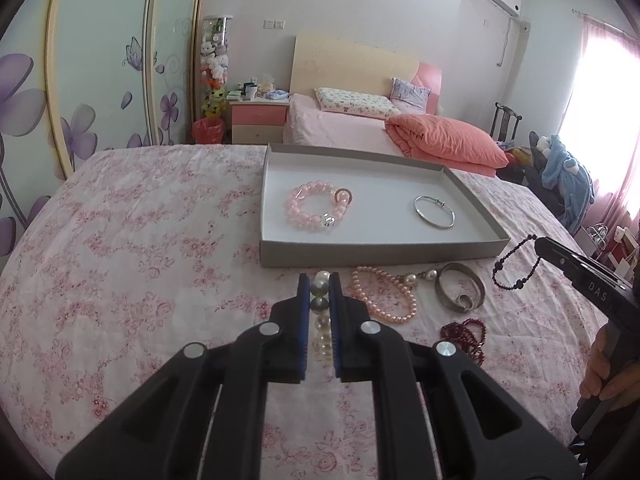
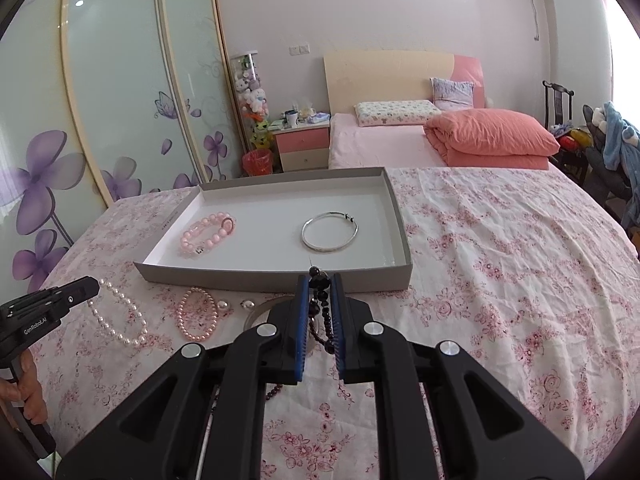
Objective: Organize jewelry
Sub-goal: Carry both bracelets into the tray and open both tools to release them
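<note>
The tray (image 1: 472,196) holds two bracelets; three more pieces lie on the cloth (image 1: 140,240) near it. The left gripper (image 1: 319,292) pinches a pearl string (image 1: 322,284), the right gripper (image 2: 319,292) a dark bead bracelet (image 2: 320,280).

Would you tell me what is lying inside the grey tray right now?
Inside the grey tray lie a pink bead bracelet and, apart from it, a silver bangle. The near wall hides a thin strip of floor in both views.

Both views are taken close above a flowered bedspread (image 1: 132,240), looking forward and downward along each gripper's fingers toward the far bed (image 2: 384,144). The grey tray (image 1: 376,248) and loose bracelets are shared by both.
</note>
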Tool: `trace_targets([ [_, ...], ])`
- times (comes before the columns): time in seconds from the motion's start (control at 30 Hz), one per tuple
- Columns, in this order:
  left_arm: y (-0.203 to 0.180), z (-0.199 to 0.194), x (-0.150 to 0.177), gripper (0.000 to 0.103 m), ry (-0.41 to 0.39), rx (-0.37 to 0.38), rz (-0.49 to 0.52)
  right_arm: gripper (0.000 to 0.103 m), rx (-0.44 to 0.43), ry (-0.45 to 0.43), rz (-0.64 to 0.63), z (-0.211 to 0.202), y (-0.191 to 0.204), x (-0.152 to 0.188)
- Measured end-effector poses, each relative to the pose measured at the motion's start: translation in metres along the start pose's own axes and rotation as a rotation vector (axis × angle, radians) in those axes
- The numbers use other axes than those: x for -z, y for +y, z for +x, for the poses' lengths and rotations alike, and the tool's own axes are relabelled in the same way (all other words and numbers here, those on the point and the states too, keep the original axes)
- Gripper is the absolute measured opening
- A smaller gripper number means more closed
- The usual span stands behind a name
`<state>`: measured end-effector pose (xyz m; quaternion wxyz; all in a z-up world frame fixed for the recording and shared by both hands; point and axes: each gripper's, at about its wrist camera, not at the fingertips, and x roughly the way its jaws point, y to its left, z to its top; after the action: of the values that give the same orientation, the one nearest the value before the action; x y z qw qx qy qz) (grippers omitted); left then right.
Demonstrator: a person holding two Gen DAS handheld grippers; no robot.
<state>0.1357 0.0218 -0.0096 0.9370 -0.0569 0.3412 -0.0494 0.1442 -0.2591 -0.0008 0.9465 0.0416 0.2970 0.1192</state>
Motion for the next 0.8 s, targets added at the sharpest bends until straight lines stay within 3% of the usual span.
trace_targets([
  [0.8, -0.019, -0.025, -0.019, 0.01, -0.105, 0.034, 0.018, 0.012, -0.044, -0.13, -0.059, -0.026, 0.027, -0.012],
])
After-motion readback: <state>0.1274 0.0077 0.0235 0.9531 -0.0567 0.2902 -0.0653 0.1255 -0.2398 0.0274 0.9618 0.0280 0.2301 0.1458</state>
